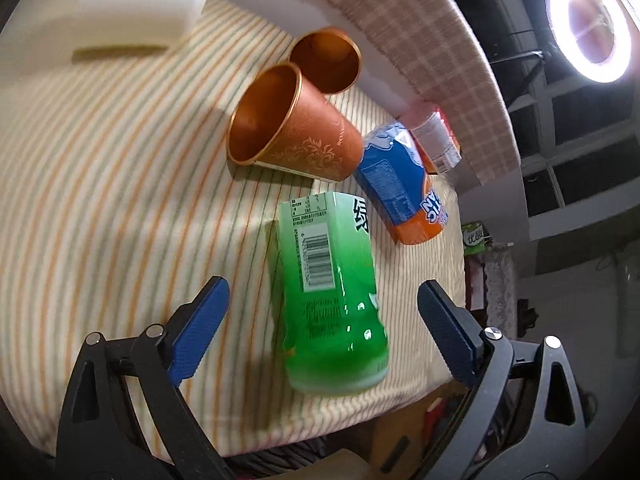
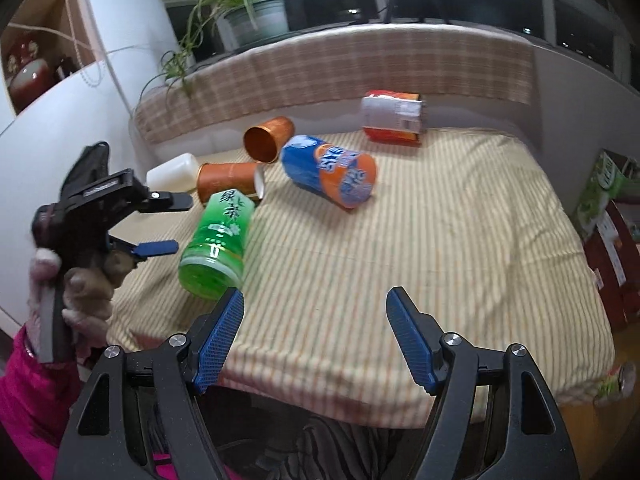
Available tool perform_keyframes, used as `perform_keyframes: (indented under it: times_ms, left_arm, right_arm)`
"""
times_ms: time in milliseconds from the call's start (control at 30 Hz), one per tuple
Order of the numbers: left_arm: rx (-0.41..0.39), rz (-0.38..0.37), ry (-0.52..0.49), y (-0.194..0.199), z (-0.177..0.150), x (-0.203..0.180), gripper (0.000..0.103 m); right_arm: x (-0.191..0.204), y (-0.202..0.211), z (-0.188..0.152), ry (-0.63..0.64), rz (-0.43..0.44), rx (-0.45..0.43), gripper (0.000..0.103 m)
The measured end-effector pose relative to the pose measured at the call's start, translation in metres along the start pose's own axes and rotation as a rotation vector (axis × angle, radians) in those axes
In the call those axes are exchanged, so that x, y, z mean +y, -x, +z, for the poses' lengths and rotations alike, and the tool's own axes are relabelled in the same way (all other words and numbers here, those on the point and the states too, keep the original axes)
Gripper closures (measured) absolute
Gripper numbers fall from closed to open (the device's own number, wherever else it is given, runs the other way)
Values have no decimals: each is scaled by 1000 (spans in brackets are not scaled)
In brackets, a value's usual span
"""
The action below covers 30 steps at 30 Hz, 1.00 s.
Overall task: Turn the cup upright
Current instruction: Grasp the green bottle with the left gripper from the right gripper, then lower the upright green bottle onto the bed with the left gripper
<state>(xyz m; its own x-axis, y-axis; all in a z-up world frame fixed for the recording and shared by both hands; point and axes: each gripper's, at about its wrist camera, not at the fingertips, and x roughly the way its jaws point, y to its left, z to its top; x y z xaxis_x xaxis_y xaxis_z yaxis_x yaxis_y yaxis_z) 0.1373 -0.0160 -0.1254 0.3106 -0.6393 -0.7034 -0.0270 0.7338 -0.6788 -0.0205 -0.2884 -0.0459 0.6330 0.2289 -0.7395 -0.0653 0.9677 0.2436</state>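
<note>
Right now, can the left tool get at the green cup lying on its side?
Probably yes. The left tool is open, with the green cup lying between its fingers on the striped cloth; nothing blocks it.

home: potted plant (image 2: 256, 16), shelf w/ ornaments (image 2: 28, 68).

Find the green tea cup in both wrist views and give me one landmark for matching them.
Left wrist view: the green tea cup lies on its side at lower centre, ahead of the open left tool.
Right wrist view: it lies at left of centre, beside the left tool.
Shared landmark: the blue and orange cup, lying just beyond it.
</note>
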Motion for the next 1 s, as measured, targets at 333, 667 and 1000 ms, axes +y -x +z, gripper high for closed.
perform_keyframes:
  times_ms: [333, 667, 1000]
  left_arm:
    - [35, 31, 26, -29, 9, 4, 21]
    - [13, 52, -53, -29, 8, -12, 43]
    - [-63, 107, -194, -17, -7, -38, 44]
  right_arm:
    - [-5, -1, -8, 6, -22, -11, 29]
    - [-13, -6, -11, -11, -33, -9, 29]
    - [-15, -8, -11, -17, -41, -13, 29]
